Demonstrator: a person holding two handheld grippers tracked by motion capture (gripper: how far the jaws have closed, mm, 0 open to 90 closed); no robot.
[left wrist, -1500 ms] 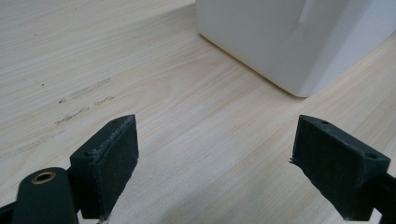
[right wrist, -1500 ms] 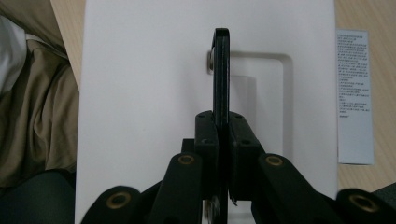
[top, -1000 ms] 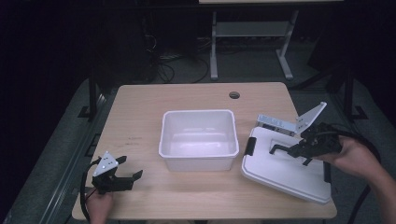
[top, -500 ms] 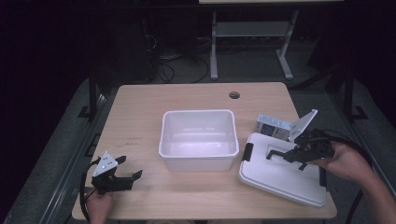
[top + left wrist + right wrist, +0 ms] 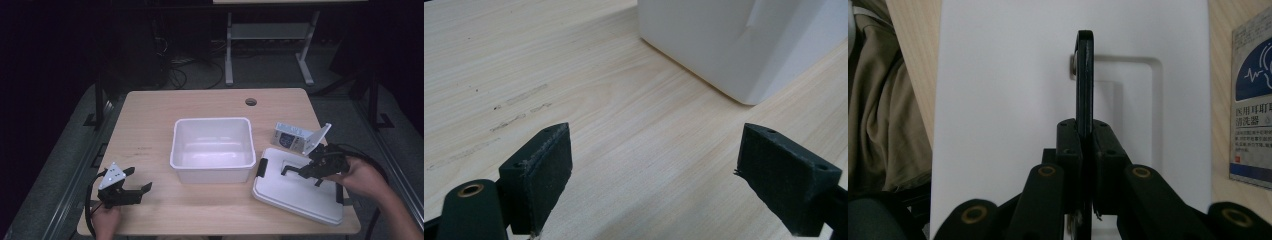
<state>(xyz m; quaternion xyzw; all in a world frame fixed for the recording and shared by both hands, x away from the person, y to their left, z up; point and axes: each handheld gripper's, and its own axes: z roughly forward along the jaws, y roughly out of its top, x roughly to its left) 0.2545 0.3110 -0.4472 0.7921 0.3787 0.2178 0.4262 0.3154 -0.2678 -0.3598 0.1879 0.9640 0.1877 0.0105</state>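
The right hand-held gripper [image 5: 300, 172] pinches the black handle [image 5: 1084, 80] of the flat white plastic lid [image 5: 300, 192] — not yet on the open white plastic tub [image 5: 212, 172]; the left hand-held gripper [image 5: 137, 191] rests spread.

Beside my right gripper [image 5: 1087, 165] lies a small box [image 5: 1252, 100] with a blue panel showing a white ear-and-waveform sign. Below it I read Chinese print, "医用耳鼻" and something like "清洗器"; the finer lines underneath are too small for me to read.
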